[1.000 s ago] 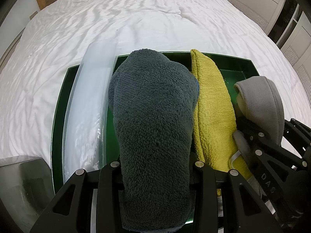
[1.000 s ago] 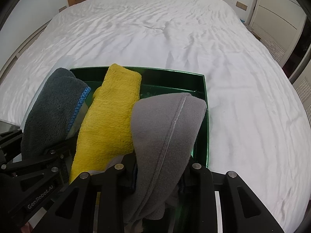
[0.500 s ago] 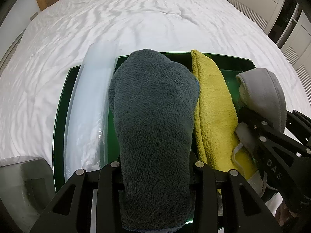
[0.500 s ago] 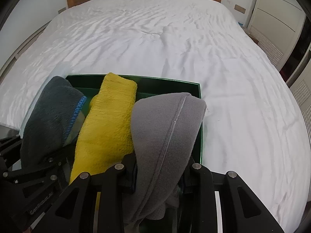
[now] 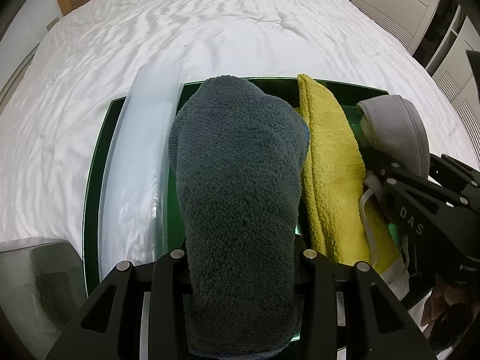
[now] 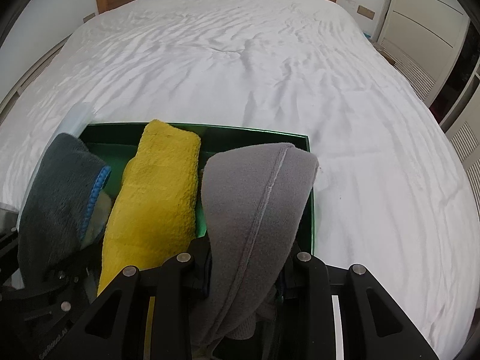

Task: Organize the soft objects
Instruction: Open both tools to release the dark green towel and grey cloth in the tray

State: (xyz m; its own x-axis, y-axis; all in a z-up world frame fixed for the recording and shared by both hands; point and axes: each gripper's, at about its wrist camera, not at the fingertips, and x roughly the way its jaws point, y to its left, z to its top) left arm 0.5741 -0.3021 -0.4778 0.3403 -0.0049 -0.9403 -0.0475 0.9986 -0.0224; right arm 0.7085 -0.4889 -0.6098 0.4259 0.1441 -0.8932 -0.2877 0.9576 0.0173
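Nearest, the left gripper is clamped on the dark towel, and the right gripper is clamped on the grey cloth; both sets of jaws are partly closed, squeezing fabric.

Landmark: the green tray on the bed. Each roll runs lengthwise from its gripper toward the tray's far wall. The dark towel sits over the tray's left part, the grey cloth along its right wall, the yellow towel between them. A clear sheet lies along the tray's left edge.

My read: each hand need only go straight down to seat its roll.
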